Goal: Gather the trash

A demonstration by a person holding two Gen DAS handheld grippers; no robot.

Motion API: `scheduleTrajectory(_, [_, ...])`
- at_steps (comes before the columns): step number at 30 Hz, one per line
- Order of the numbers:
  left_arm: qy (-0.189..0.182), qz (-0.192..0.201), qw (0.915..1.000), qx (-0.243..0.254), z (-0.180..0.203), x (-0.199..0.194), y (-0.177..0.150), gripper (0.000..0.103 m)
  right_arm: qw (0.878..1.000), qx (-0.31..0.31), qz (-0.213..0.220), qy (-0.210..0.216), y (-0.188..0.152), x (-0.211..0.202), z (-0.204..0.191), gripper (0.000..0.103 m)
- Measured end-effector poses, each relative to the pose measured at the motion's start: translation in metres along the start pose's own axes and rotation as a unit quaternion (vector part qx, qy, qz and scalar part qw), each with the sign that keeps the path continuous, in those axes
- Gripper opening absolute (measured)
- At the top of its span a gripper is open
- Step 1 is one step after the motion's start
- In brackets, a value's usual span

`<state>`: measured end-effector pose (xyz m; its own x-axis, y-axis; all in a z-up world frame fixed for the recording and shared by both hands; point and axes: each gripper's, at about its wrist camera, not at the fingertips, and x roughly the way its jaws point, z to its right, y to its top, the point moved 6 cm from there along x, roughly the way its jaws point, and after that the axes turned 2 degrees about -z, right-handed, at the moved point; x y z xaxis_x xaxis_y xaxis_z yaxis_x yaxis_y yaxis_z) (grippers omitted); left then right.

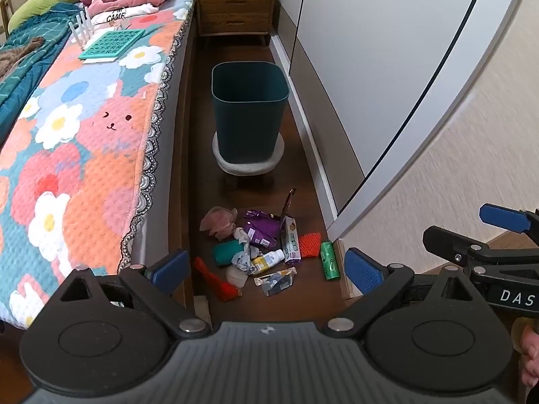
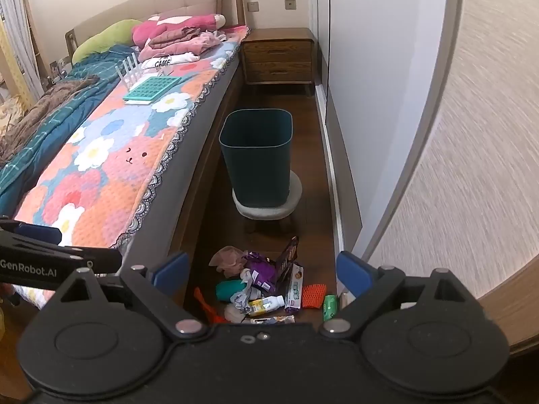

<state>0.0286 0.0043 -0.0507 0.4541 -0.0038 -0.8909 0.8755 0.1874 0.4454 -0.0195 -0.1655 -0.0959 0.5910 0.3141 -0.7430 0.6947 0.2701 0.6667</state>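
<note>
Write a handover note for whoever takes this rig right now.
Left gripper: open, empty, held above the floor.
Right gripper: open, empty, alongside the left one.
Trash pile: on the wood floor between the bed and the wardrobe, including a green tube, an orange net, a purple wrapper and a white bottle.
Bin: dark teal, upright on a small round stool just beyond the pile.
Done: nothing picked up.
Left: every piece into the bin.
</note>
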Motion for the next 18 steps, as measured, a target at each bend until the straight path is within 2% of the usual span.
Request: scheduleTrajectory(18, [-0.011,0.001,0.9999,0.009,0.006,-0.0006,0.003,0.1,1.0,-0.002,-0.002,-0.004,-0.0002,0.001,-0.0067,0.095])
